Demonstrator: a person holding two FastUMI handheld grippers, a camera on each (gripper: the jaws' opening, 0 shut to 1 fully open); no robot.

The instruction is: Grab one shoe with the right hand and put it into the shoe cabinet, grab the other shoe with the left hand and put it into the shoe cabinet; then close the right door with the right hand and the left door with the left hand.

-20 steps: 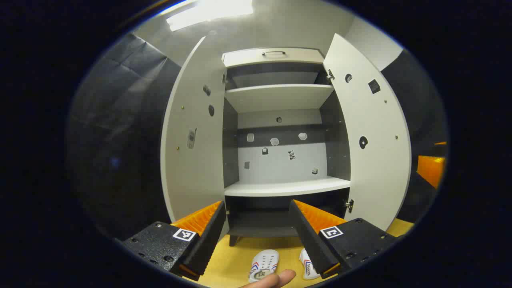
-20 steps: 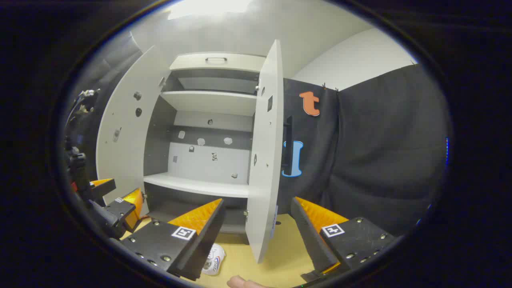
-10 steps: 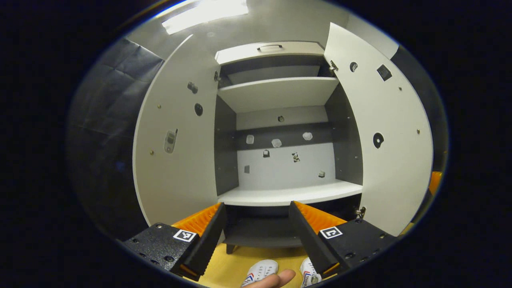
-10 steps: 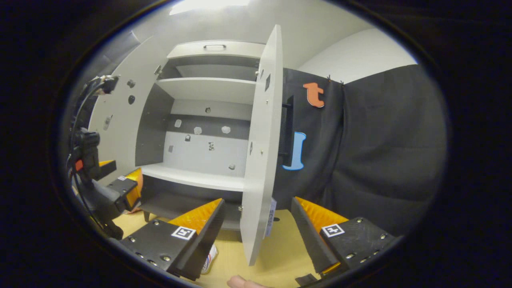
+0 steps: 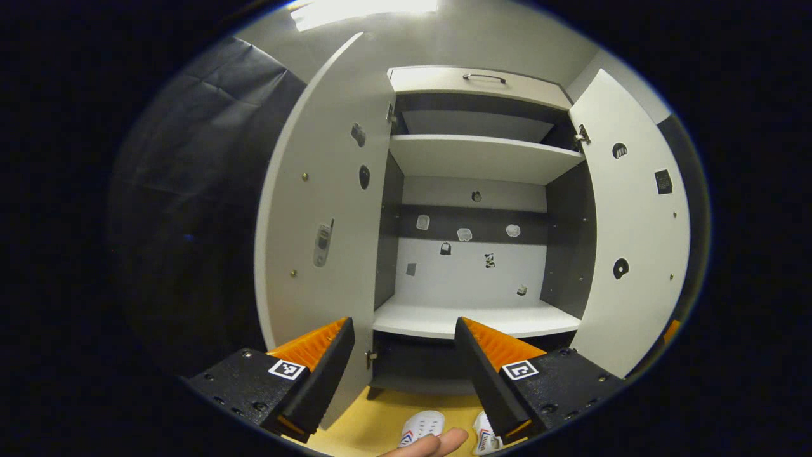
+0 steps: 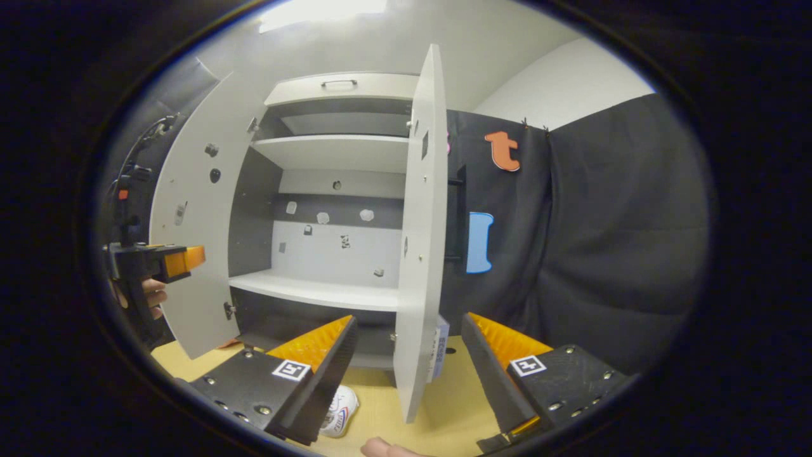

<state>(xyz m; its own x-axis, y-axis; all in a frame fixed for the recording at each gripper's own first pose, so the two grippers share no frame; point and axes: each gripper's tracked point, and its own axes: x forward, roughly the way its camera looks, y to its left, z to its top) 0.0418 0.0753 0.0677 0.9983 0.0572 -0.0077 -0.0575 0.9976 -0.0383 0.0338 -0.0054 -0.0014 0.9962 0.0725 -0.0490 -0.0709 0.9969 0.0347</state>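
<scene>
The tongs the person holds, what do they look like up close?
Each pair of tongs, the left tongs and the right tongs, has two wedge-shaped fingers with ridged inner faces on black bolted blocks. Every block carries a small square black-and-white marker.

yellow floor [image 5: 374, 422], two white shoes [image 5: 422, 426], cabinet [image 5: 472, 317] standing

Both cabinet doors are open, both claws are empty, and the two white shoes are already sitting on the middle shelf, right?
Not quite. The shoes are not on the shelf: the left gripper view shows both white shoes on the yellow floor in front of the cabinet, and the middle shelf is bare. The rest holds: both doors stand open, and the left claw and right claw are open and empty.
</scene>
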